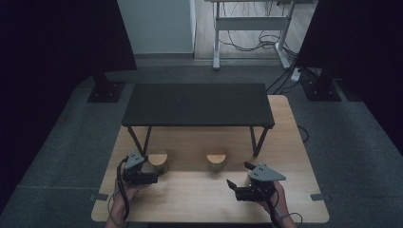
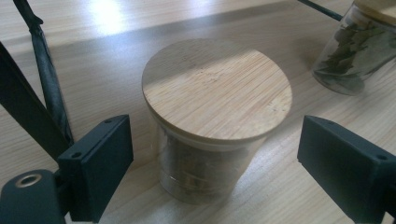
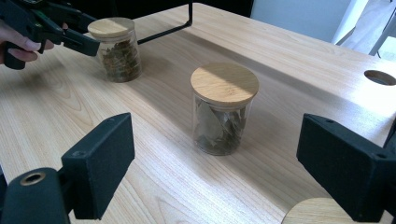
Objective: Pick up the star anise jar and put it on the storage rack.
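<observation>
Two clear glass jars with round bamboo lids stand on the wooden table, just in front of the black shelf. My left gripper is open around the left jar; in the left gripper view the jar stands between the jaws with a gap on each side of my left gripper. My right gripper is open, a short way in front of the right jar. The right gripper view has that jar, holding dried leaves, beyond my open right gripper.
A low black shelf on thin legs spans the table's back half. The right gripper view takes in the left jar, the left gripper beside it, a cable hole and a round wooden disc.
</observation>
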A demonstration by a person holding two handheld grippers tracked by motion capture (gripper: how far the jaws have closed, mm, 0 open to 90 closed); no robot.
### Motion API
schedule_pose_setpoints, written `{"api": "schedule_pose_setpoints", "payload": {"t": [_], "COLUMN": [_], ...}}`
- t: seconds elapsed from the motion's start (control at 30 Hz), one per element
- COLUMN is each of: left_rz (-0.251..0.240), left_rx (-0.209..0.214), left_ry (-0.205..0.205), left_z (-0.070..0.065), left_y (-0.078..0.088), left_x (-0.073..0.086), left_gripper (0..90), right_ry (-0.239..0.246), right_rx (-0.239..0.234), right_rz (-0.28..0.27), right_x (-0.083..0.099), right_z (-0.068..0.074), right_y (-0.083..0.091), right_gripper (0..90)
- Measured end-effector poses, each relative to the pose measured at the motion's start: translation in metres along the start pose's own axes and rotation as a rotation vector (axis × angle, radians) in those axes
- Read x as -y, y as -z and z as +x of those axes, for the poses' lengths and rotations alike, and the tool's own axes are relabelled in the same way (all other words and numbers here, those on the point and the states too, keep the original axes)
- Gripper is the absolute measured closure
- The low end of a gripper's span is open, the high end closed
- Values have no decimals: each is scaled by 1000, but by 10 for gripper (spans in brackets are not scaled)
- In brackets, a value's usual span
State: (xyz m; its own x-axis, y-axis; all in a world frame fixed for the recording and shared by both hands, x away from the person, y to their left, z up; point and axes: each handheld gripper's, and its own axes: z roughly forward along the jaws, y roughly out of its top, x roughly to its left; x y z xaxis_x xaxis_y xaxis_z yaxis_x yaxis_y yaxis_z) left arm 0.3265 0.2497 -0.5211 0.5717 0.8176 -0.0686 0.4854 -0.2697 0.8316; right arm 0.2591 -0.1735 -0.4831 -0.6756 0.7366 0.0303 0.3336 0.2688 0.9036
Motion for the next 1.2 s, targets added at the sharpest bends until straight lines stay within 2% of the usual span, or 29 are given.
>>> {"api": "schedule_pose_setpoints", "payload": {"t": [0.07, 0.17, 0.37, 0.5, 0.7, 0.87, 1.03, 1.2], "left_rz": [0, -8, -5, 3, 11, 35, 19, 11], "left_rx": [4, 27, 19, 29, 3, -60, -59, -68], "left_ry": [-7, 2, 11, 12, 1, -10, -5, -16], "left_z": [0, 0, 1, 1, -1, -1, -2, -3], "left_y": [-2, -5, -13, -19, -27, -35, -35, -36], "left_x": [0, 0, 1, 2, 1, 2, 1, 1], "left_gripper": [101, 100, 100, 100, 102, 181, 236, 244], "right_ry": [-2, 0, 15, 20, 22, 25, 32, 33], "right_rx": [0, -1, 6, 14, 21, 25, 25, 26], "right_rz": [1, -8, -28, -31, -23, -18, -10, 2], "right_x": [0, 0, -2, -3, -3, -3, -3, -2], "right_z": [0, 0, 4, 5, 6, 7, 9, 9], "right_y": [0, 0, 2, 3, 2, 1, 1, -1], "right_gripper": [107, 109, 110, 112, 112, 112, 112, 112]}}
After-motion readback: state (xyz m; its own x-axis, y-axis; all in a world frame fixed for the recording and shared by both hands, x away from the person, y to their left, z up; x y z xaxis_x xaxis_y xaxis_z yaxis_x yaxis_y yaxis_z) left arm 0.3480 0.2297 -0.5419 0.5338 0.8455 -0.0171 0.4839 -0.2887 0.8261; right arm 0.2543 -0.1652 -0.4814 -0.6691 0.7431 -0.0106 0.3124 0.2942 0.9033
